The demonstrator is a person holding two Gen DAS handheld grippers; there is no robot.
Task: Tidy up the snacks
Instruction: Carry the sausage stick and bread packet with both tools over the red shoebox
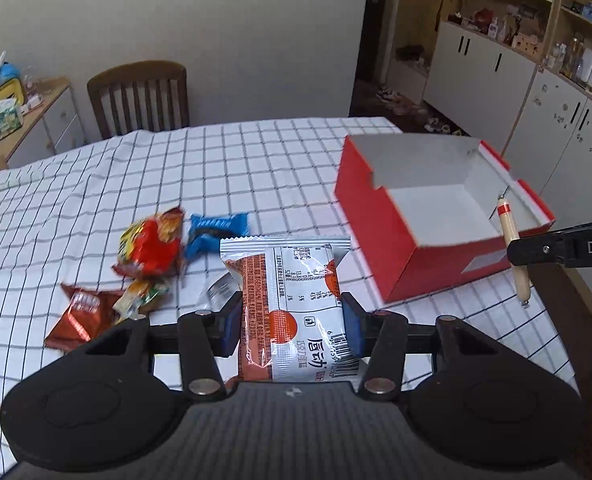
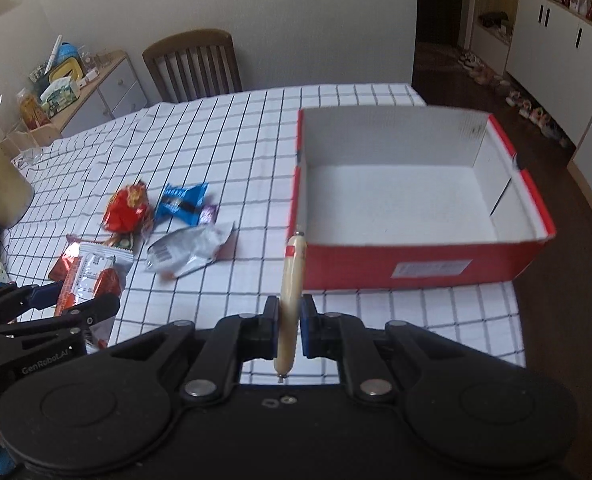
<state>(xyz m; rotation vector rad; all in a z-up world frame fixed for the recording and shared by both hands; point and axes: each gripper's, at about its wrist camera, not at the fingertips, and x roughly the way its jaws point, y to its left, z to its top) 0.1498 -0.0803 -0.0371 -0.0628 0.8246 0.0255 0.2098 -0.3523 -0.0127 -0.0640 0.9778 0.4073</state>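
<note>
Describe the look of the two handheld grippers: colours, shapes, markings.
Both are matte black plastic. The left gripper and right gripper each have two rounded lobes, angled linkage bars with silver pivot pins, and blue finger pads. White lettering marks their sides. No cables or sleeves show.

The worktop [image 1: 256, 160] wears a white cloth gridded with black lines. The box [image 2: 415, 264] is red outside, white inside. Between the black-and-blue fingers [image 1: 353, 326], a silver, white and rust-orange packet [image 1: 292, 312]; left of them, blue [image 1: 212, 234] and red-yellow [image 1: 152, 246] wrappers. The sausage [image 2: 292, 300] is cream, red-banded.
</note>
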